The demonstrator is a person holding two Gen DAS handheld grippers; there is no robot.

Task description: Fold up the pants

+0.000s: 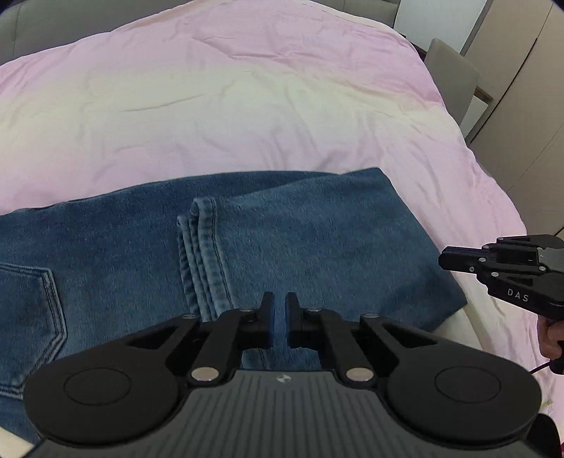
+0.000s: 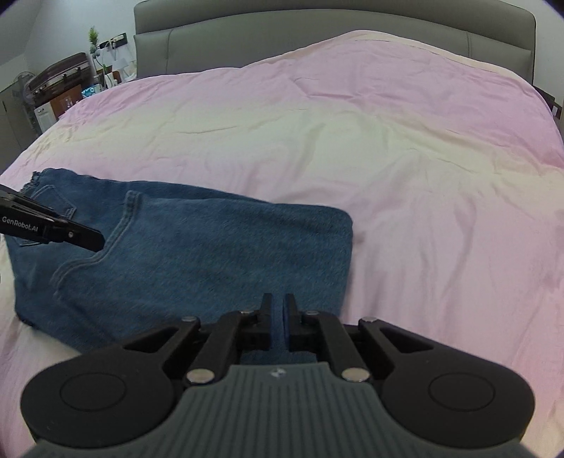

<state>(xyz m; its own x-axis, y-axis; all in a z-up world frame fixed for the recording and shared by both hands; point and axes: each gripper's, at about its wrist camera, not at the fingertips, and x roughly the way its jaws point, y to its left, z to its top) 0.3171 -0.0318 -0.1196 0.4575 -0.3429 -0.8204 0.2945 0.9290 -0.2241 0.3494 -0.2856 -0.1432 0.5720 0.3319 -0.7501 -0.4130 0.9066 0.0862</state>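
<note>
Left tongs (image 1: 279, 319): jaws nearly shut, a thin gap only, blue denim showing in the gap. We cannot tell whether cloth is pinched or merely seen behind. Right tongs (image 2: 278, 320): same posture, narrow slit, denim visible thru it; grip likewise unconfirmed.

Pants (image 1: 246, 246): blue jeans, already doubled over, lying flat on the bed (image 1: 246, 105) w/ pink cover, at its near edge. Both tongs sit at the near long edge of the bundle, pointing across it toward the headboard (image 2: 317, 31).

Key relation: long axis of the pants runs left-right, across both tongs' line of sight. Left tongs stands near the leg hems (image 1: 201, 253), which lie folded back mid-bundle; the back pocket (image 1: 31, 306) is further to its left. Right tongs stands nearer the folded end (image 2: 343, 253). We judge the next fold would bring one end over the other along that axis; the right tongs is nearer the fold end, the left nearer the waist side.

View differences: left wrist view shows the stacked hem layers and the pocket stitching close up, plus the right tongs side-on. Right wrist view shows the whole outline, incl. the waist end (image 2: 38, 183) at far left, the headboard, and bedside clutter (image 2: 63, 88).
</note>
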